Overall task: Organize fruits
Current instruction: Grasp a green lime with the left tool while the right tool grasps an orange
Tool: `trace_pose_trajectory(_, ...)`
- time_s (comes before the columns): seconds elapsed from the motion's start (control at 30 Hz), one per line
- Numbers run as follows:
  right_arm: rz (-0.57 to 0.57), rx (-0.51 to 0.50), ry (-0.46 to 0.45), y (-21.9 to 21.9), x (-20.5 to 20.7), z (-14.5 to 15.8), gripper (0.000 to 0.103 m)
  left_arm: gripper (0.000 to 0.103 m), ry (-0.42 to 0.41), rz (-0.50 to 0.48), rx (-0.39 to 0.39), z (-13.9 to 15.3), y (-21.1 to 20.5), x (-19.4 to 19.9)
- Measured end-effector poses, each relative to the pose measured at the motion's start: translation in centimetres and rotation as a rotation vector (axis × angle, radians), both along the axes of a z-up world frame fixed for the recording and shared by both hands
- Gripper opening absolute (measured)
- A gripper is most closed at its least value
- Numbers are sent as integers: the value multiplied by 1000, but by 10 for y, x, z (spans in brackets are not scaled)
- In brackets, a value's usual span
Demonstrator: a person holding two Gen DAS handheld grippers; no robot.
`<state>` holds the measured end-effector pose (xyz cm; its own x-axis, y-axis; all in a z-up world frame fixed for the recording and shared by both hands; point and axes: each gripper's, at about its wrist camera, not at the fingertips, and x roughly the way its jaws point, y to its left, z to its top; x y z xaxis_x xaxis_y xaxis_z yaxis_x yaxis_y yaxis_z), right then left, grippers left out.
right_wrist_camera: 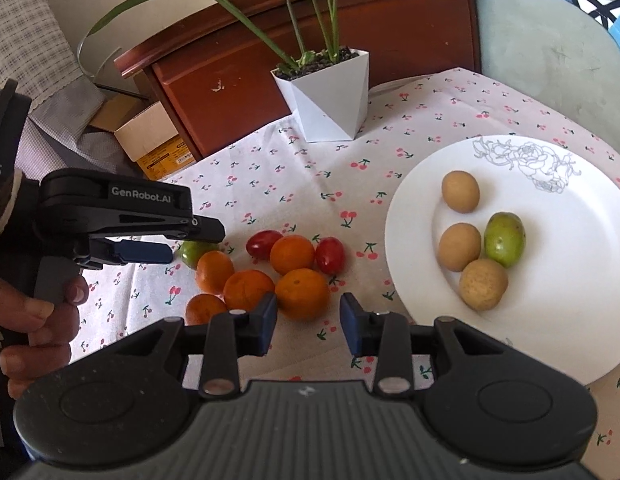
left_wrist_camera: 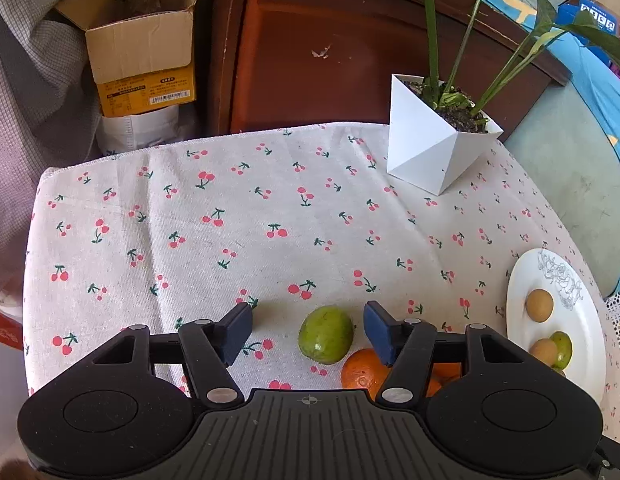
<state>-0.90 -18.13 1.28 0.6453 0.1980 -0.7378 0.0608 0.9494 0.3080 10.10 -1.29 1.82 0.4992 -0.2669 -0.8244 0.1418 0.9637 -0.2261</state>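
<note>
Between spread left tool (left_wrist_camera: 307, 330) fingers, green fruit (left_wrist_camera: 326, 335)

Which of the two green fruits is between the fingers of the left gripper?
The green fruit on the cloth, beside the oranges, sits between the open left gripper fingers, not yet gripped. The other green fruit lies on the white plate among brown fruits.

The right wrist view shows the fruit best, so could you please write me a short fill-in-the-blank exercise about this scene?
1. The white plate holds three tan fruits and one ____ fruit.
2. The number of oranges lying on the cherry-print cloth is ____.
3. The left gripper is open with the ____ fruit on the cloth between its fingers.
4. The right gripper is open and holds ____.

Missing words: green; five; green; nothing
</note>
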Motion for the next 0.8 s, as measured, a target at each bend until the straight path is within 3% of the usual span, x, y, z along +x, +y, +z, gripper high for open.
trace_pose_trajectory(0.17,7,-2,-2,2,1,-2,33,49,-17,-55,16,-1,-11,-5)
trace_pose_trajectory(0.4,5,4,-12,4,2,-4,30,27,-43,-81,18,-2,-12,-7)
trace_pose_trajectory(0.8,-11,24,-15,-2,-1,0,30,27,-71,-69,5,3,-6,-13)
